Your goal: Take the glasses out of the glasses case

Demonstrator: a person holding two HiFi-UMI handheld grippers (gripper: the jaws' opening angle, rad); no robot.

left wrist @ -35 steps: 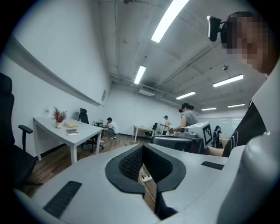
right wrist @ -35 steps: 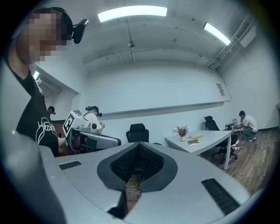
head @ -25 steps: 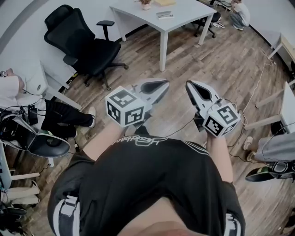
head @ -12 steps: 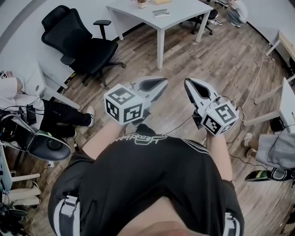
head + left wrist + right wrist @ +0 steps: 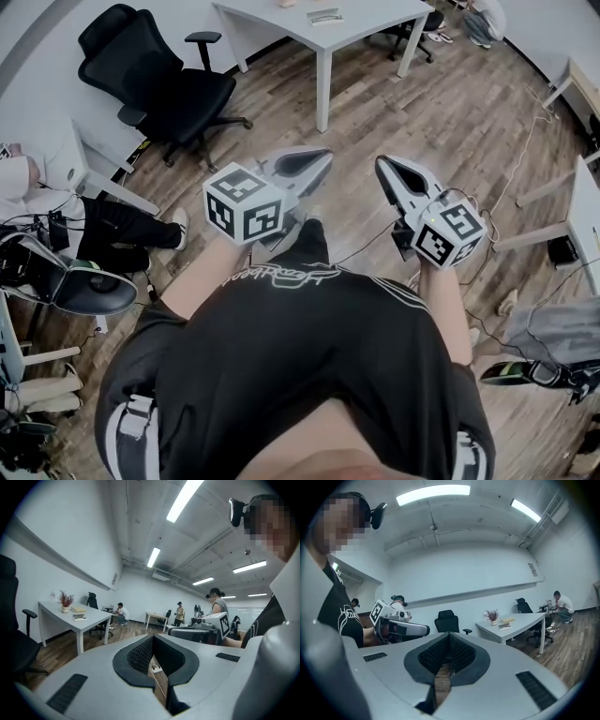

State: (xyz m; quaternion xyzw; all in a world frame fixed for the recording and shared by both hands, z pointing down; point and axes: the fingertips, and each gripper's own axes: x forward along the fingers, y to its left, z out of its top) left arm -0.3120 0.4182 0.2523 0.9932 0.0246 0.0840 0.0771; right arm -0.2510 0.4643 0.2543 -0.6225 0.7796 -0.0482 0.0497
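Head view looks steeply down on a person in a black shirt point(image 5: 300, 366) standing on a wooden floor point(image 5: 459, 112), both bare forearms point(image 5: 192, 281) raised in front of the torso with a gripper in each hand; the left gripper point(image 5: 319, 161) sits at about 11 o'clock from the frame's centre, its long body angled toward 1 o'clock, with its marker cube point(image 5: 246, 203) nearest the body; the right gripper point(image 5: 384, 169) sits at about 1 o'clock, angled toward 11 o'clock, so the two tips lean toward each other yet stay apart; each gripper's own view shows its jaws brought together at the tips with nothing between them, only floor visible through the narrow slit; a white table point(image 5: 366, 23) stands at 12 o'clock and a black office chair point(image 5: 159, 84) at 10 o'clock; the glasses case cannot be made out in any view, so its position and long axis cannot be told.
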